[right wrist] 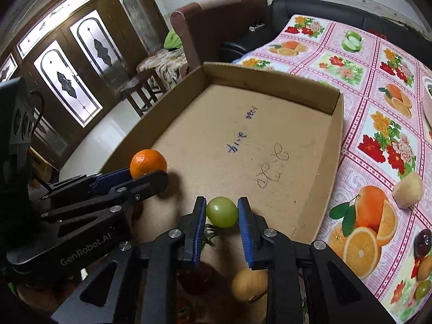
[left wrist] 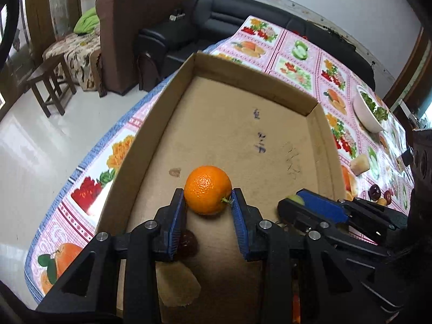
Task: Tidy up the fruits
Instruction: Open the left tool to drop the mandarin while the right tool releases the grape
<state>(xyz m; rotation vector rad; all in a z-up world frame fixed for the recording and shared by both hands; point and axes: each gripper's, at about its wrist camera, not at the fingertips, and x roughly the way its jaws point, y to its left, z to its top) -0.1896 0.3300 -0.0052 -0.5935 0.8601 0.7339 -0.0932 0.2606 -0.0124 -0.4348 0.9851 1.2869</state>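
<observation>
The left tongs (left wrist: 208, 198) reach forward and slightly down, their blue-padded fingers (left wrist: 178, 216) closed onto an orange (left wrist: 208, 193) from both sides. The right tongs (right wrist: 222, 212) lie just beside them, roughly parallel and level, gripping a green fruit (right wrist: 222, 212) between their fingertips (right wrist: 244, 216).

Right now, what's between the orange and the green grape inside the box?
Only bare cardboard box floor. In the right wrist view nothing sits between the orange in the left gripper and the green grape.
</observation>
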